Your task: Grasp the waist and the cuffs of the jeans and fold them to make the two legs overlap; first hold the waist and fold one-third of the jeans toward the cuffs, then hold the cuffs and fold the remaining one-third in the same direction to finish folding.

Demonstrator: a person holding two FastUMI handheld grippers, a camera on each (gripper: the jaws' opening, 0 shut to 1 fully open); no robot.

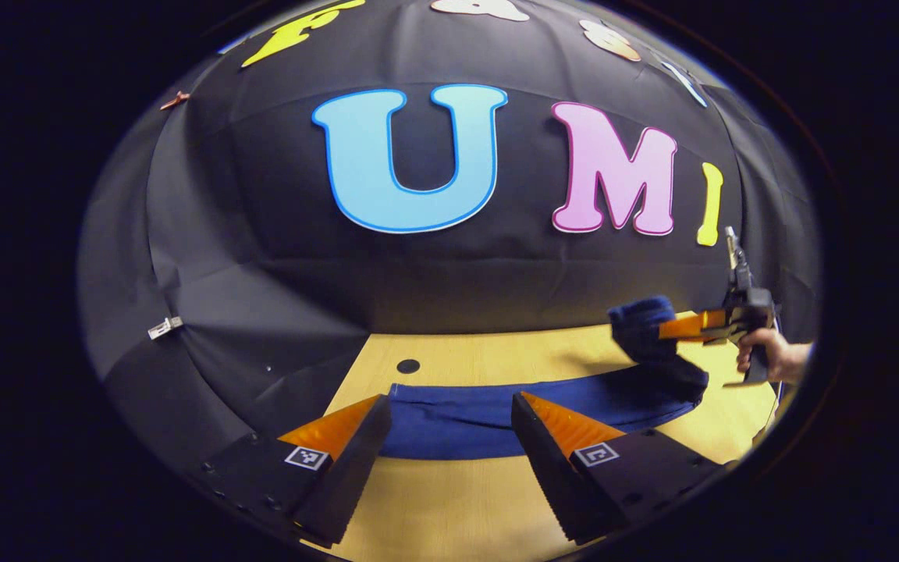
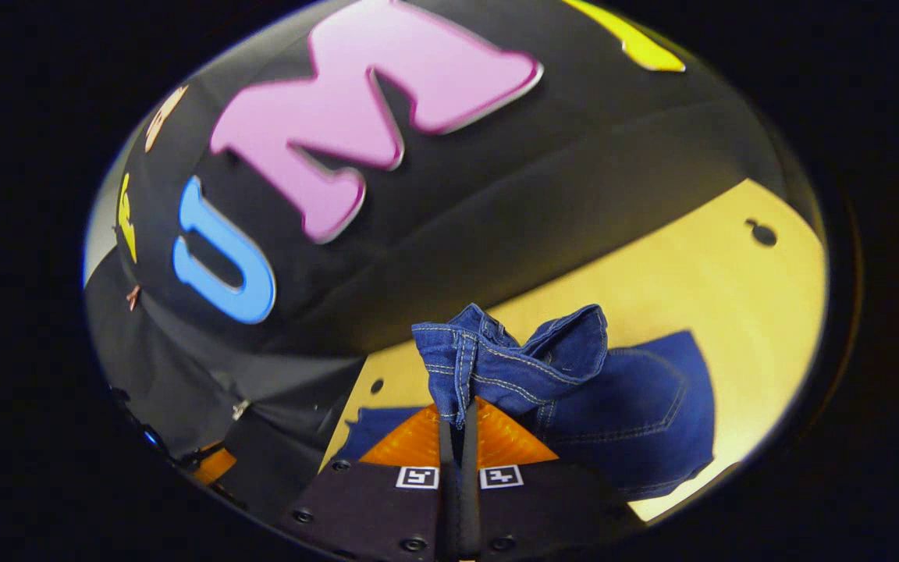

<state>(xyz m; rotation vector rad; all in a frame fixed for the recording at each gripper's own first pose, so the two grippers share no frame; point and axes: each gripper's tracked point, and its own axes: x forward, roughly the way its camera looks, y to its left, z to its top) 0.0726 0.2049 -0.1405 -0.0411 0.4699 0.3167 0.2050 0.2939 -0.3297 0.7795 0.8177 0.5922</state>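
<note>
Your right tongs (image 2: 458, 421) pinch the jeans (image 2: 512, 367) waist, lifted; your left tongs (image 1: 449, 414) are spread above the counter (image 1: 449, 499).

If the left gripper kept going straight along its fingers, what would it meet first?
Probably the jeans: they lie flat on the table just beyond the open left gripper, across the gap between its fingers. Depth is uncertain.

Stitched denim jeans (image 2: 621, 406) on a smooth, seemingly wood-grain table (image 1: 449, 499).
</note>
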